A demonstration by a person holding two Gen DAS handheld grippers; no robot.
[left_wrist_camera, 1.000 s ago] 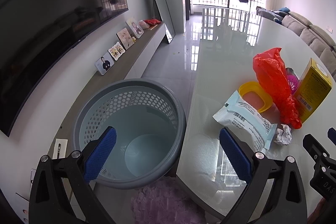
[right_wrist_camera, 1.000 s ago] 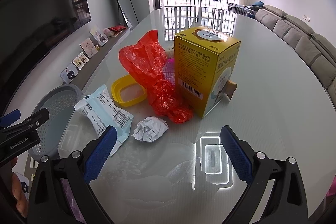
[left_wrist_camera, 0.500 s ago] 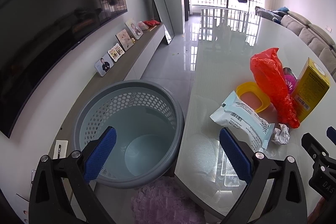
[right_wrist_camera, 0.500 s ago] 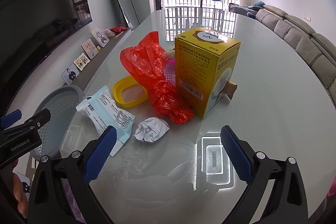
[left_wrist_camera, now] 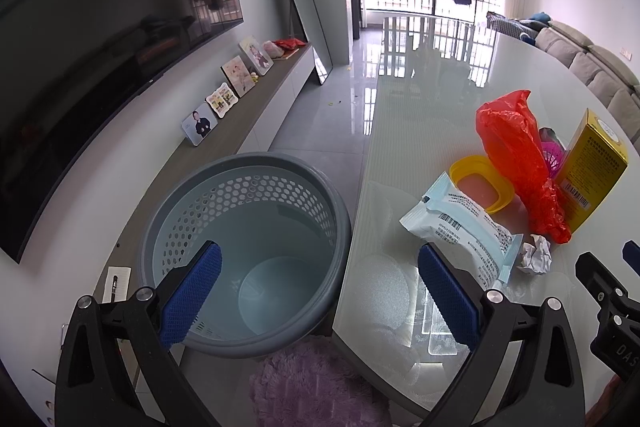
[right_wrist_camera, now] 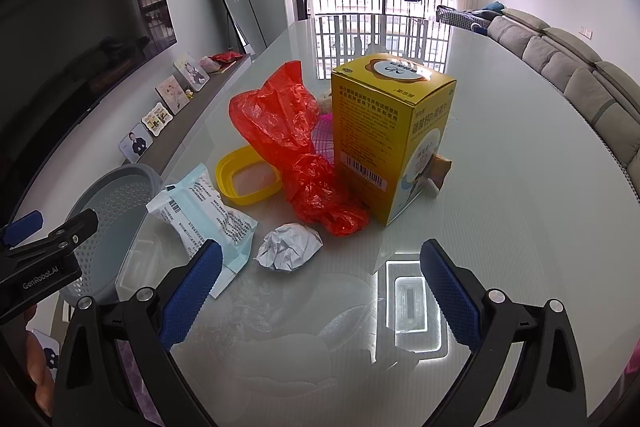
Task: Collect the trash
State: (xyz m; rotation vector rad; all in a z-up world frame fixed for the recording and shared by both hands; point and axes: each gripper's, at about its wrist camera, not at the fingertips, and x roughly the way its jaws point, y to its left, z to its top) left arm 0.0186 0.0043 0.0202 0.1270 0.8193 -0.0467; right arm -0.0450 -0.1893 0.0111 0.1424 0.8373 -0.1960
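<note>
Hovering w/ both tools wide and empty: right tool (right_wrist_camera: 320,287) sits just short of the paper ball (right_wrist_camera: 289,245) on the glass surface (right_wrist_camera: 500,227), left tool (left_wrist_camera: 318,293) over the bin (left_wrist_camera: 244,251) beside the surface edge. Best approach, probably: straddle the ball, stay clear of the wipes pack (right_wrist_camera: 202,215) and red bag (right_wrist_camera: 296,143), close gently, then carry to the bin.
</note>
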